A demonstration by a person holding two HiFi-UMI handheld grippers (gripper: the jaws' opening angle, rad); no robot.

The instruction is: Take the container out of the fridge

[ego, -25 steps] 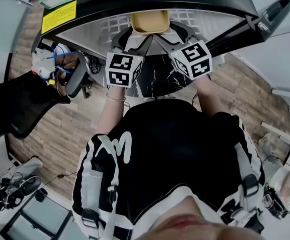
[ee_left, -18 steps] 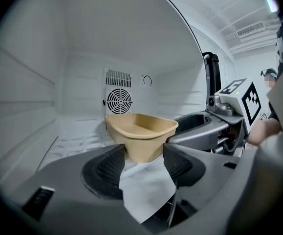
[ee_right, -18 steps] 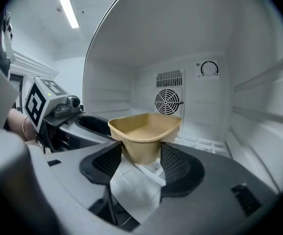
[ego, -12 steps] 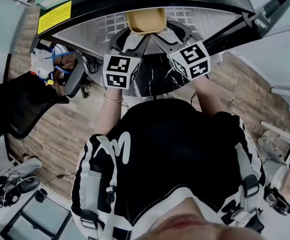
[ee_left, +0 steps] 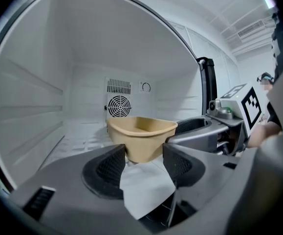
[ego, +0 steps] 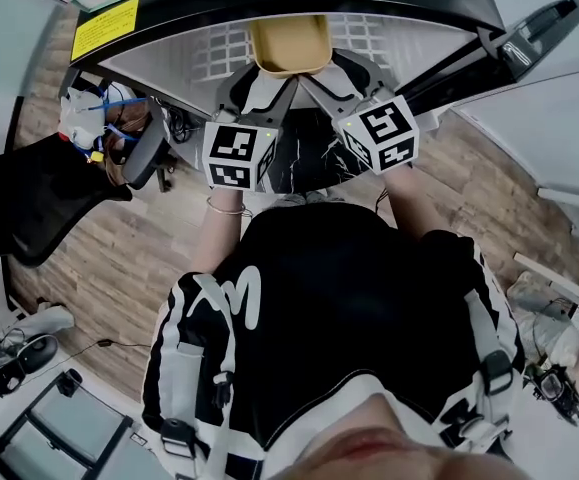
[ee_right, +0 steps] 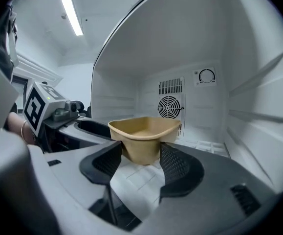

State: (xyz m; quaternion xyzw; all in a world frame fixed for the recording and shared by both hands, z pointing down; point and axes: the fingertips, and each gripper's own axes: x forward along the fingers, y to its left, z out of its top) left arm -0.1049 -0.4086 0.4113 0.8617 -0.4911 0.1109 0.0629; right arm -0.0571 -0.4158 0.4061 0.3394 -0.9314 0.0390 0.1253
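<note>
A tan, bowl-like container [ego: 291, 45] sits in the mouth of the white fridge [ee_left: 82, 82]. My left gripper [ego: 261, 80] reaches in from the near left. Its jaws have just been closing, and its pads press on the container's lower part [ee_left: 141, 131]. From the near right, my right gripper [ego: 334, 73] grips the same container [ee_right: 143, 131], with a pad against each side of the base. In each gripper view the other gripper shows alongside: the right gripper [ee_left: 205, 131] and the left gripper [ee_right: 90, 129]. The container's underside is hidden.
The fridge door [ego: 509, 43] stands open to the right. A fan grille [ee_left: 119, 105] and side ledges line the fridge's inner walls. A dark office chair [ego: 29, 198] and a bundle of cables and bags [ego: 89, 118] stand on the wooden floor at left.
Both grippers stay at the container. Their marker cubes sit a touch nearer the person than a second ago. The container has hardly moved.
</note>
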